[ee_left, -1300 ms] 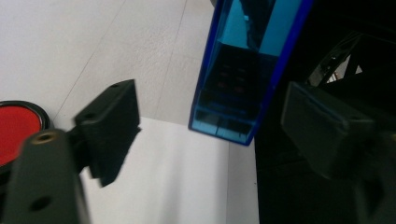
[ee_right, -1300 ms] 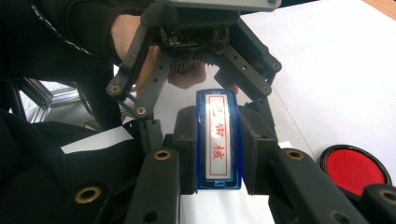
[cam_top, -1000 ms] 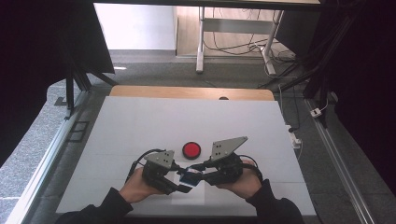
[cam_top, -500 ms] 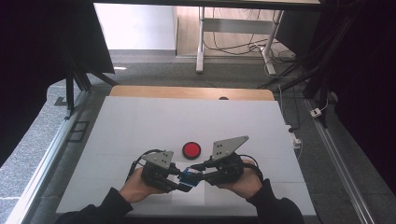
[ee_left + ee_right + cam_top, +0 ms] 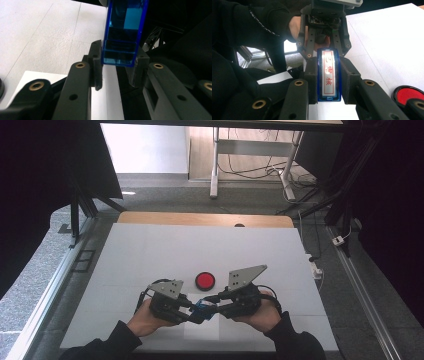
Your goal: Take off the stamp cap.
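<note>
A small blue see-through block (image 5: pixel 202 307) with a white label and red characters (image 5: pixel 329 75) is held above the table between both grippers. My right gripper (image 5: pixel 329 78) is shut on its sides, with the label facing the camera. My left gripper (image 5: pixel 119 67) faces it from the other side, and its jaws have just been closing; its pads now press on the block's end (image 5: pixel 121 53). In the high view the left gripper (image 5: pixel 196 312) and the right gripper (image 5: pixel 209 302) meet tip to tip at the table's near edge.
A round red button (image 5: pixel 205 280) sits on the white table (image 5: pixel 150 250) just beyond the grippers and appears at the lower right of the right gripper view (image 5: pixel 409 93). A white sheet (image 5: pixel 202 330) lies under the block. A wooden strip (image 5: pixel 200 219) runs along the far edge.
The left gripper's jaws have drawn in onto the blue block's end. Both hands have stayed where they were.
</note>
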`<state>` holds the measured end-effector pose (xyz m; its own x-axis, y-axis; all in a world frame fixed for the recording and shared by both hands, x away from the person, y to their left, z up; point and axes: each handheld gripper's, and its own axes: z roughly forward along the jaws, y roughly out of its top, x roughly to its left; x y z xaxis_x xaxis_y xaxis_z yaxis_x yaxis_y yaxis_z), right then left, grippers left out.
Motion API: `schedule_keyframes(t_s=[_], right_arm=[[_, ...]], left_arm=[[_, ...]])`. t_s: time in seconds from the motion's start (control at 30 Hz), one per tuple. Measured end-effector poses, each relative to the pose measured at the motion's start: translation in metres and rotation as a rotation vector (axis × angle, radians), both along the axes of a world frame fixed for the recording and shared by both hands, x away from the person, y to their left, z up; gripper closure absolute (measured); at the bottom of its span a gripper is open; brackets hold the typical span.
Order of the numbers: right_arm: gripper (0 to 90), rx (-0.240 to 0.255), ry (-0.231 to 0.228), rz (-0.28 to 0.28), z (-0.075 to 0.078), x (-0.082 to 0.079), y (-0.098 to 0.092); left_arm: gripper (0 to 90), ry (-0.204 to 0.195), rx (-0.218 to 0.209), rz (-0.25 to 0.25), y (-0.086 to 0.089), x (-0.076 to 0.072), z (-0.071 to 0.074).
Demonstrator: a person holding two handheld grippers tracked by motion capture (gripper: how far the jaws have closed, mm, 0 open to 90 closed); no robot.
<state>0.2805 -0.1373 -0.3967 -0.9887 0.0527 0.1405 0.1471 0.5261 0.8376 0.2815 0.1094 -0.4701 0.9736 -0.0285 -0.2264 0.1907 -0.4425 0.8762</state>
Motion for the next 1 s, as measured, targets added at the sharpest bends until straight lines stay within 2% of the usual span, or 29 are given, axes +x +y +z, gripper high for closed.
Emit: schedule_keyframes(t_s=[0.1,0.13,0.2,0.33,0.47,0.53,0.57,0.73,0.77,0.8,0.83,0.9,1.0], right_arm=[[71.2,0.001,0.001,0.002,0.000,0.000,0.000],[71.2,0.000,0.001,0.003,0.000,0.000,0.000],[71.2,-0.001,0.002,0.005,-0.001,0.000,0.000],[71.2,0.000,0.003,0.005,-0.002,0.000,0.000],[71.3,-0.011,-0.035,0.007,-0.001,-0.002,0.001],[71.3,-0.013,-0.053,0.007,0.001,-0.004,0.002],[71.4,-0.016,-0.055,0.010,0.001,-0.004,0.002],[71.4,0.014,0.007,0.029,0.001,-0.001,0.000],[71.4,0.030,0.031,0.032,0.000,0.001,-0.001],[71.4,0.035,0.043,0.035,-0.001,0.002,-0.002],[71.4,0.046,0.072,0.040,-0.002,0.004,-0.002],[71.3,0.050,0.081,0.041,-0.003,0.006,-0.003],[71.4,0.023,0.031,0.029,-0.002,0.002,-0.001]], left_arm=[[68.3,-0.008,0.006,-0.002,0.000,-0.001,0.001],[68.4,-0.002,0.010,0.000,0.000,-0.001,0.001],[68.6,0.038,0.022,0.003,-0.001,0.000,0.001],[68.8,0.061,0.039,0.013,-0.001,0.000,0.001],[68.9,0.081,0.059,0.028,0.000,0.000,0.003],[69.0,0.074,0.067,0.026,0.000,-0.001,0.005],[69.1,0.056,0.072,0.027,0.000,-0.002,0.007],[69.3,-0.041,0.076,0.002,0.000,-0.008,0.012],[69.3,-0.040,0.074,0.001,0.000,-0.009,0.012],[69.3,-0.058,0.075,-0.010,0.000,-0.010,0.013],[69.3,-0.060,0.077,-0.012,0.000,-0.010,0.013],[69.3,-0.040,0.086,-0.007,0.000,-0.008,0.013],[69.3,-0.005,0.114,0.010,-0.001,-0.005,0.010]])
